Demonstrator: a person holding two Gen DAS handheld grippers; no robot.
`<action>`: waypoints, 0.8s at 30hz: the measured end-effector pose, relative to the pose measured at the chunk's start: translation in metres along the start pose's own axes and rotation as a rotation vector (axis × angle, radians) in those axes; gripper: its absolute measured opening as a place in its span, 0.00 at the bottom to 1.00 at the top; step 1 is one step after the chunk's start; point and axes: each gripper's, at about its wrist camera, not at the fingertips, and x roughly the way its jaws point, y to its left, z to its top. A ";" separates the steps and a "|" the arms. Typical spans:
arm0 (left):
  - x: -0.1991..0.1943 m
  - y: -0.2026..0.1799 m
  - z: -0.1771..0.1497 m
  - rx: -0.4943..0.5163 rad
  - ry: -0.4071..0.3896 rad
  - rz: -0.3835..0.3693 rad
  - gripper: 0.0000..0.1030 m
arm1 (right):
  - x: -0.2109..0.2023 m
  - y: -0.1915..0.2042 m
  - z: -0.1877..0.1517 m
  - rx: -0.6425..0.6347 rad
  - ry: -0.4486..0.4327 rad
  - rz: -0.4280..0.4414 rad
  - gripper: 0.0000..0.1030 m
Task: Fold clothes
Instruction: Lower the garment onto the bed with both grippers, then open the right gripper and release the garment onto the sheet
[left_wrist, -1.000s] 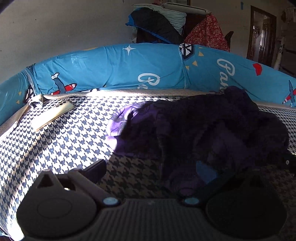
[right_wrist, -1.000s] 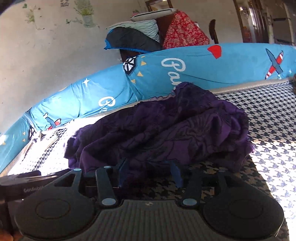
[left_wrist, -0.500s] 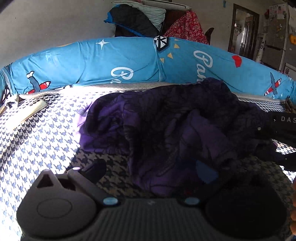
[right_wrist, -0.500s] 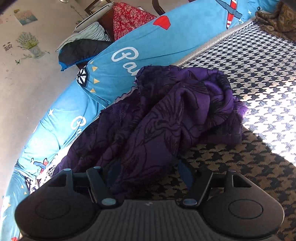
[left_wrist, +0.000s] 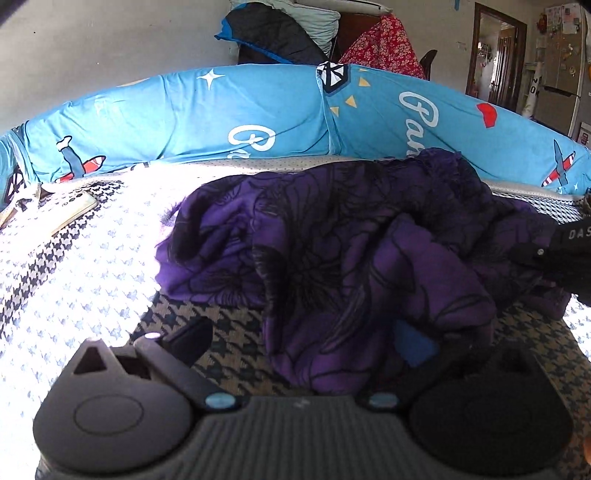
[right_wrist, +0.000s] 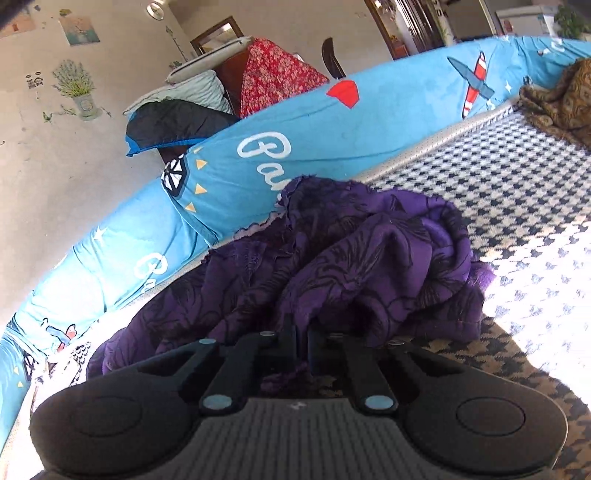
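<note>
A crumpled purple garment (left_wrist: 332, 236) with black flower outlines lies heaped on the houndstooth mattress (left_wrist: 74, 266). My left gripper (left_wrist: 303, 339) is open at the heap's near edge. Its left finger (left_wrist: 192, 332) rests over bare mattress, and the blue pad of the other finger is partly under a hanging fold. In the right wrist view the same garment (right_wrist: 369, 258) fills the middle. My right gripper (right_wrist: 301, 332) is shut on a fold at its near edge. The right gripper's black body (left_wrist: 569, 251) shows at the left view's right edge, against the cloth.
A blue padded bumper (left_wrist: 258, 114) printed with planes runs along the mattress's far side. A flat pale object (left_wrist: 74, 212) lies at the far left. A brown patterned cloth (right_wrist: 561, 99) sits in the far right corner. Bedding is piled behind the bumper.
My right gripper's fingers, apart half a second ago, have come together on the garment's near fold. The left gripper has edged closer to the heap and stays open.
</note>
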 end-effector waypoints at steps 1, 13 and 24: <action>0.002 0.003 0.000 -0.009 0.002 0.016 1.00 | -0.008 0.000 0.001 -0.026 -0.024 -0.001 0.06; -0.019 0.032 -0.023 -0.101 0.016 0.080 1.00 | -0.088 0.003 -0.036 -0.376 -0.124 0.005 0.06; -0.040 0.020 -0.052 -0.038 0.028 0.061 1.00 | -0.103 0.000 -0.091 -0.521 0.001 -0.021 0.11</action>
